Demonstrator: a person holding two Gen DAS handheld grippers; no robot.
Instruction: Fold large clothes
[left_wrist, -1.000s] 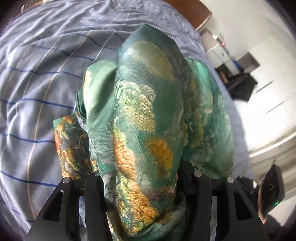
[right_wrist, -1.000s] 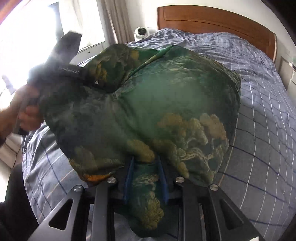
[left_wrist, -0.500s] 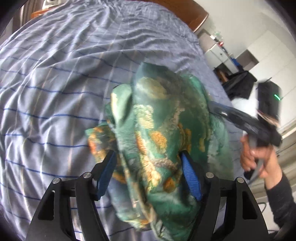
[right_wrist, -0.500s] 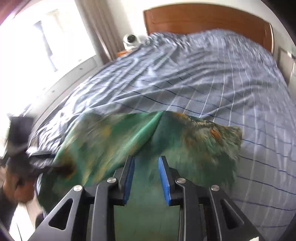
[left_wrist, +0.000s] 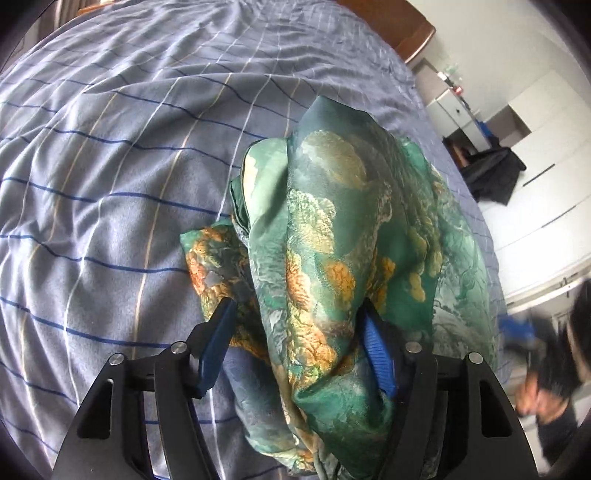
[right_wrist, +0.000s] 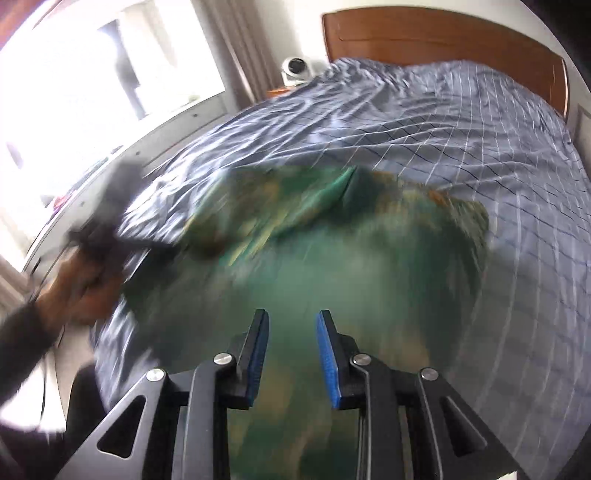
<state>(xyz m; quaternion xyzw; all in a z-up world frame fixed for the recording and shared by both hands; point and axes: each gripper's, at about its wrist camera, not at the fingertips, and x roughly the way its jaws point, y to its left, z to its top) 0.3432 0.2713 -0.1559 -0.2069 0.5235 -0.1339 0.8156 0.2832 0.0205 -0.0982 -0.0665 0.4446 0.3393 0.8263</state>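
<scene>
A green garment (left_wrist: 332, 229) with orange and gold print lies bunched on the blue checked bed (left_wrist: 110, 147). My left gripper (left_wrist: 295, 314) is low over it. Its jaws are closing with a fold of the garment between them. That fold drapes over the right finger, and bedsheet shows between the cloth and the left pad. In the right wrist view the garment (right_wrist: 332, 266) is blurred and spread on the bed below my right gripper (right_wrist: 292, 315). Those jaws stand a little apart above the cloth with nothing pinched between the pads.
The wooden headboard (right_wrist: 443, 33) is at the far end of the bed. A bright window (right_wrist: 92, 74) and a small white device (right_wrist: 295, 68) are at the left. White cabinets (left_wrist: 535, 147) stand beyond the bed's right edge. A person's blurred hand (right_wrist: 74, 280) is at the left.
My right gripper has let go of the garment and lifted away from it. My left jaws have spread from a tight clamp. The garment has sunk from mid-air onto the bed.
</scene>
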